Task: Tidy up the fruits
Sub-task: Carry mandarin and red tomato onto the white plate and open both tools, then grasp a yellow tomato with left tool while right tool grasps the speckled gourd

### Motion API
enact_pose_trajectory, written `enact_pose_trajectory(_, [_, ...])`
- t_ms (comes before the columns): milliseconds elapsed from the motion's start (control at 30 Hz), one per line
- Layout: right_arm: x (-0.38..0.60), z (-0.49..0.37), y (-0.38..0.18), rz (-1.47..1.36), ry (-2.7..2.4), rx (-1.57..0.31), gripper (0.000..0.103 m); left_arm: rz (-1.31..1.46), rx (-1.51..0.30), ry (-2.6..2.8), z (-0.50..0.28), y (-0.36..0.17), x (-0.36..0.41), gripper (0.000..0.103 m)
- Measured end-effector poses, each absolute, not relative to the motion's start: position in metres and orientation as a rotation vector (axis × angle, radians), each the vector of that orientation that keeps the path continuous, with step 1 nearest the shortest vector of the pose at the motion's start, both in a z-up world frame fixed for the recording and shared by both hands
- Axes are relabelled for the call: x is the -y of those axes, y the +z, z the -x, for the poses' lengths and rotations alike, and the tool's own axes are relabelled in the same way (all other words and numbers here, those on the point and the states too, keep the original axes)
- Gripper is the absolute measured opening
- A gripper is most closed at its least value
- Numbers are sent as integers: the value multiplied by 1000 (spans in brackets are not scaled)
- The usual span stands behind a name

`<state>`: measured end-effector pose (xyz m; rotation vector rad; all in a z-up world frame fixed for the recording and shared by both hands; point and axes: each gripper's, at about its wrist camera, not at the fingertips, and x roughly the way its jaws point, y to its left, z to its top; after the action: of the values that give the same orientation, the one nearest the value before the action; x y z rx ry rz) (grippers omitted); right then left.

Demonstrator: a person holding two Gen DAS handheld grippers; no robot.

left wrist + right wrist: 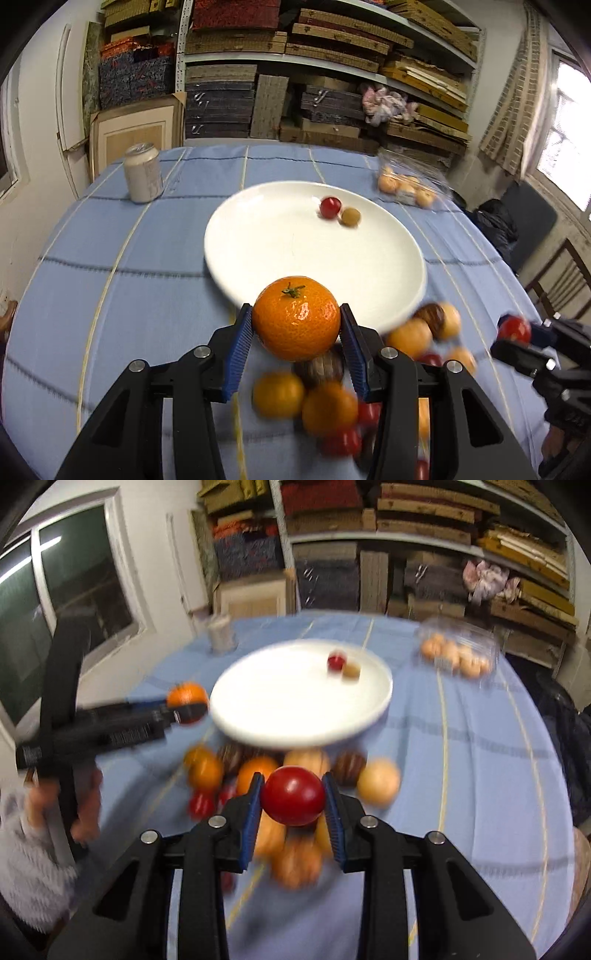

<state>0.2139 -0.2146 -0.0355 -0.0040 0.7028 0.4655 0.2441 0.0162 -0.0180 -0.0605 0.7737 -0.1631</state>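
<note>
Nearest, the left gripper (pixel 296 328) clamps a tangerine (pixel 296 317) and the right gripper (pixel 293 801) pinches a red tomato (pixel 293 795), both just short of the white plate (pixel 258 240). A loose fruit pile (pixel 280 771) remains before the plate; only two small fruits (pixel 340 211) lie on its far side, so most sorting seems left.

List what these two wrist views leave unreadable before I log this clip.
- Loose fruit pile, left wrist view: motion-blurred and partly behind the left tongs; count unclear.
- Small tan fruit on the plate, right wrist view: blurred, kind unclear.
- Can: label too pale to read.
</note>
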Motion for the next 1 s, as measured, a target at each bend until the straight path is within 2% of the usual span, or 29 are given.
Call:
enact_pose_trajectory(167, [196,-285,-50,-9,434,-750,31,73,-827,-136,-279,-37,-11,47])
enact_pose_trajectory(300, [191,-309,-70,-26,436,-794,32,35,-829,-130,-287,-47,-11,48])
enact_pose_trajectory(367, [193,-310,-75,-33,436,-793,33,30,-820,-142,-287,-47,-10,58])
enact_pose_trajectory(433, [197,-307,-73,-44,437,-779,40,29,-794,-148,-284,-43,-10,65])
enact_pose_trajectory(500, [202,-301,-68,-62,434,-754,46,21,-772,-150,-279,-39,-10,67])
enact_pose_trajectory(667, [222,-265,-47,-85,420,-660,47,46,-747,-141,-260,-33,-25,67])
enact_pose_trajectory(800, [260,-225,-52,-199,391,-593,69,73,-764,-102,-235,-40,-43,68])
enact_pose_trajectory(1000, [295,-197,-73,-314,360,-610,76,104,-814,-70,-212,-56,-59,69])
